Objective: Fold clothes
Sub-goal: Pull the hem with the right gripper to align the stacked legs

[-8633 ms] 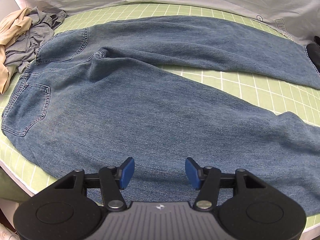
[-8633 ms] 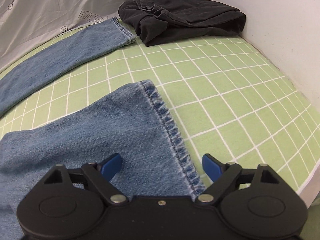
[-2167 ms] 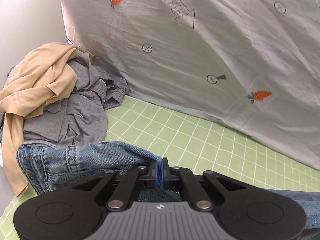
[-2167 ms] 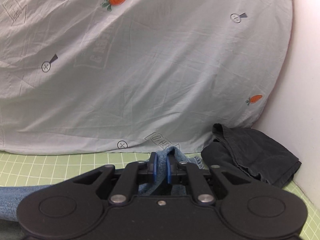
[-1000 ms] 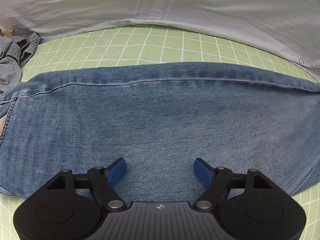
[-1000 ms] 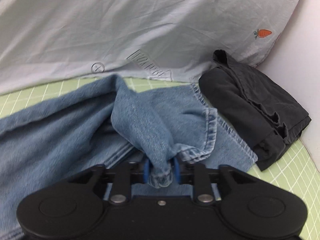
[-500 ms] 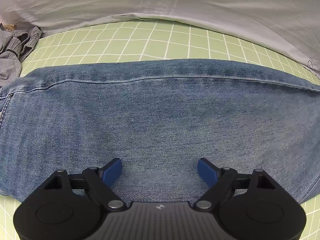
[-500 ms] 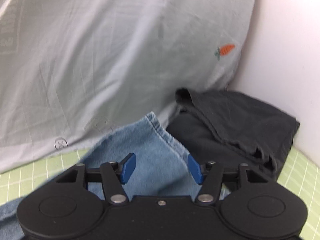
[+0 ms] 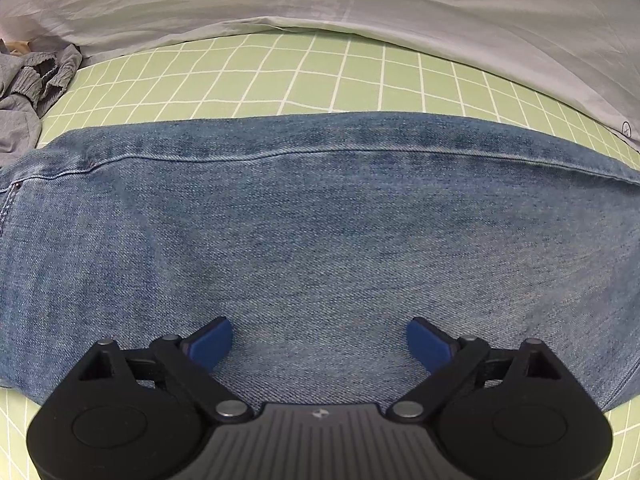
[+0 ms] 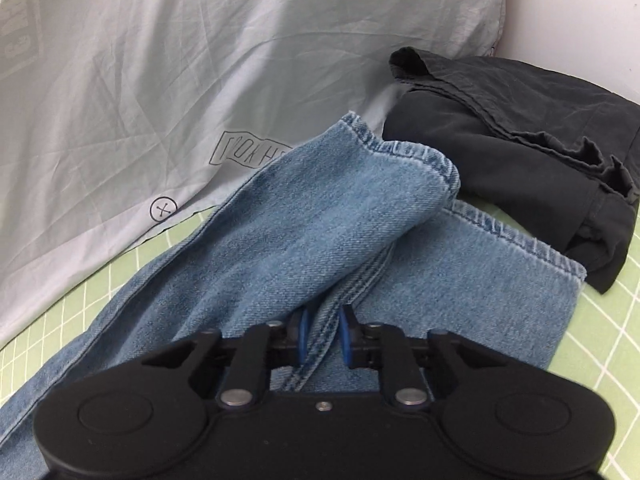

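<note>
— Both claws first: where do they stand?

— Left gripper (image 9: 319, 338) hangs over the blue jeans (image 9: 320, 240), tipped steeply down, its jaws wide and opening further, nothing pinched between the blue pads (image 9: 210, 342); only flat denim lies under the gap. The right gripper (image 10: 323, 338) is clenched on a fold of the jeans' leg seam (image 10: 320, 336), the cloth squeezed between its pads, pointing down at a slant toward the hems.

— And what are they working on?

— A bed, it looks like: a green sheet with a white grid (image 9: 280, 76). A pale grey printed quilt (image 9: 360, 4) is heaped along the far edge, with carrots, crossed circles and boxed lettering on it. Behind the right far corner a white wall (image 10: 580, 12) rises.

— Where do the jeans lie?

— Lengthwise across the sheet, legs doubled one on the other. Their long folded edge runs parallel to the far edge, a strip of bare grid between it and the quilt. Toward the right far corner the upper leg's cuff (image 10: 400, 152) is lifted and twisted, tilted against the quilt, while the lower cuff (image 10: 520, 240) lies flat.

— Anything else on there?

— One dark grey garment (image 10: 520, 140), folded, in the right far corner, its edge touching the cuffs. At the left far corner a crumpled grey garment (image 9: 28, 92) with a scrap of tan cloth behind it.

— The count?

— One pair of jeans, two cuffs showing, two grippers, one quilt.
</note>
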Available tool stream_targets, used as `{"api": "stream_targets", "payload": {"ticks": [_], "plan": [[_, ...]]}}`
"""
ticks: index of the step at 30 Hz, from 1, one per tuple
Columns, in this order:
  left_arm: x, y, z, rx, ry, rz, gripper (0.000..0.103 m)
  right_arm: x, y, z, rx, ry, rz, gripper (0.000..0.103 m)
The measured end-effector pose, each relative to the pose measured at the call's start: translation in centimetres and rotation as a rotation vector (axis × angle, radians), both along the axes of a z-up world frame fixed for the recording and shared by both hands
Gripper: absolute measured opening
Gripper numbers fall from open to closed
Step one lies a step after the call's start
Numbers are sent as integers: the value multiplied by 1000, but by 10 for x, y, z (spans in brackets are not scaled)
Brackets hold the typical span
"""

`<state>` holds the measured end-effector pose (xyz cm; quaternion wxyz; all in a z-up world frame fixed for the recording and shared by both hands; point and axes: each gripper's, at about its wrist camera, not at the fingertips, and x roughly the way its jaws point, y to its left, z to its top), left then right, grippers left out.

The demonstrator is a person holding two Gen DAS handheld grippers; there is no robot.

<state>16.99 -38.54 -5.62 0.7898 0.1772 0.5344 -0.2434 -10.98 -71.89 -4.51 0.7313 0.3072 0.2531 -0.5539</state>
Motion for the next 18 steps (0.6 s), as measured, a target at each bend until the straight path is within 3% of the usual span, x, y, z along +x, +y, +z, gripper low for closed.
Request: {"api": "stream_targets", "payload": {"ticks": [6,9,14,18], "plan": [[1,1,0,0,1,2,97,-46,44,31,-135,98,-140,0],[1,0,-1,0,1,1,98,-74,52,25,-115,193,-228,0],[2,-2,-2,4,5,0,101,-111,37,11,11,41,-272,3],[1,-5,-3,6,7,3,102,-89,21,8,2,-50,-190,18]]}}
